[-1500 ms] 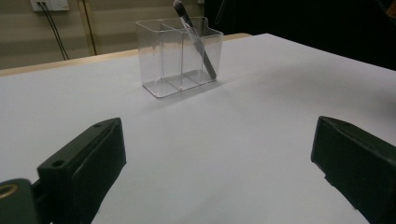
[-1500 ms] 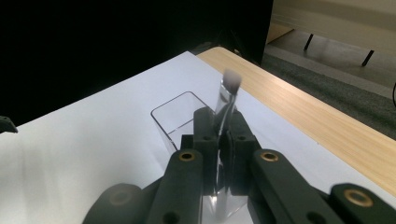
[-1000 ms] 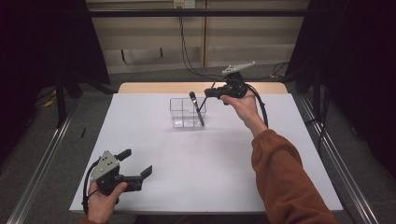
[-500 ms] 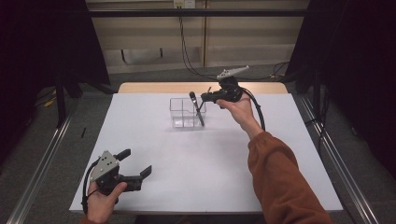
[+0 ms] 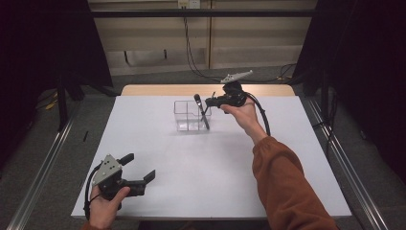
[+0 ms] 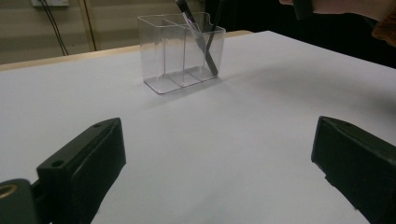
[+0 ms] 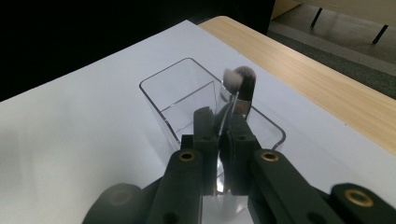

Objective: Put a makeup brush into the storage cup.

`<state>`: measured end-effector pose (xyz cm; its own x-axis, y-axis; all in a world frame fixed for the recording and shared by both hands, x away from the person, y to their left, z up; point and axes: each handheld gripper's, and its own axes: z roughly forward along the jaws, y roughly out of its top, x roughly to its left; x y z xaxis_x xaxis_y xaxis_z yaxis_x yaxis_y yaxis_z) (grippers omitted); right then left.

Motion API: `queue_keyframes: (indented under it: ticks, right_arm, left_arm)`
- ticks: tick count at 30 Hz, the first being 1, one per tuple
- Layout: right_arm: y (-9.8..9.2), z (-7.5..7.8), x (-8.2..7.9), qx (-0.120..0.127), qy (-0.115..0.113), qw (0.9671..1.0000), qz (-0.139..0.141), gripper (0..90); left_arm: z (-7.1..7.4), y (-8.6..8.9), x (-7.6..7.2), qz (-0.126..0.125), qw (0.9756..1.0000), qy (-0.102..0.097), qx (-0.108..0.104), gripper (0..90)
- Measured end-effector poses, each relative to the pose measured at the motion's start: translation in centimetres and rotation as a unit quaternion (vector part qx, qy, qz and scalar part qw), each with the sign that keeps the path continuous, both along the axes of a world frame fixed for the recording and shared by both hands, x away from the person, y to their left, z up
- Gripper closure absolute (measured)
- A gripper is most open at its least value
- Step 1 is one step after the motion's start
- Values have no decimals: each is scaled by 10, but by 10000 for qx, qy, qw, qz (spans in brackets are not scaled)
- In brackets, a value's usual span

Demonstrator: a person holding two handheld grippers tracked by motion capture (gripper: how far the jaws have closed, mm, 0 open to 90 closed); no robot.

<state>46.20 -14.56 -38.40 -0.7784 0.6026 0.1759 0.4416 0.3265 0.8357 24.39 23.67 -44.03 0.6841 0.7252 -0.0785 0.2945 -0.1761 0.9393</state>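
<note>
Overhead first: white table [image 5: 143, 143], with a clear plastic organizer [image 5: 190, 115] standing toward its far middle, divided into compartments. One dark-handled brush [image 5: 201, 111] leans in the organizer's right-hand compartment, head up. The right gripper [image 5: 212, 101] hangs just above that same end of the organizer, held by a hand on an orange-sleeved arm, jaws pinched together on a thin pale-handled brush [image 5: 212, 96] that stands upright between them. Near the table's front left corner, the left gripper [image 5: 141, 173] rests low over the white surface, well apart from the organizer, its jaws spread wide with nothing in them.

From the left gripper view, the two black jaws stand far apart over bare table; the organizer [image 6: 182, 51] sits ahead, with two brush handles slanting inside its right compartment.

From the right gripper view, the jaws are closed tight on the pale-handled brush [image 7: 232, 80], whose fluffy whitish tip rises beyond them. The dark brush [image 7: 246, 79] stands just behind it, and the organizer [image 7: 177, 100] lies directly below.
</note>
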Motion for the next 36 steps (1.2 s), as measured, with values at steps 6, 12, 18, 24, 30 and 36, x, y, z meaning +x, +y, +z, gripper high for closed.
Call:
queue_keyframes:
  ticks: [6,12,18,24,30,36]
  right_arm:
    - [1,-5,1,-88,24,10000,-17,855]
    - [3,-10,1,-100,45,9999,-24,854]
    - [3,-10,1,-72,65,10000,11,850]
    - [-1,-14,0,26,52,10000,-54,815]
    - [-6,-18,-3,106,-17,9997,-209,721]
    - [-5,-16,-6,233,-202,9989,-343,562]
  left_arm:
    - [0,-2,0,0,10000,-19,14,29]
    - [0,-2,-1,-3,10000,-36,65,29]
    - [0,-2,0,-29,10000,-23,48,29]
    - [0,-3,-1,-53,9999,-23,84,29]
    - [1,-2,0,-14,9999,-45,114,29]
    - [1,-3,2,20,9999,-66,77,29]
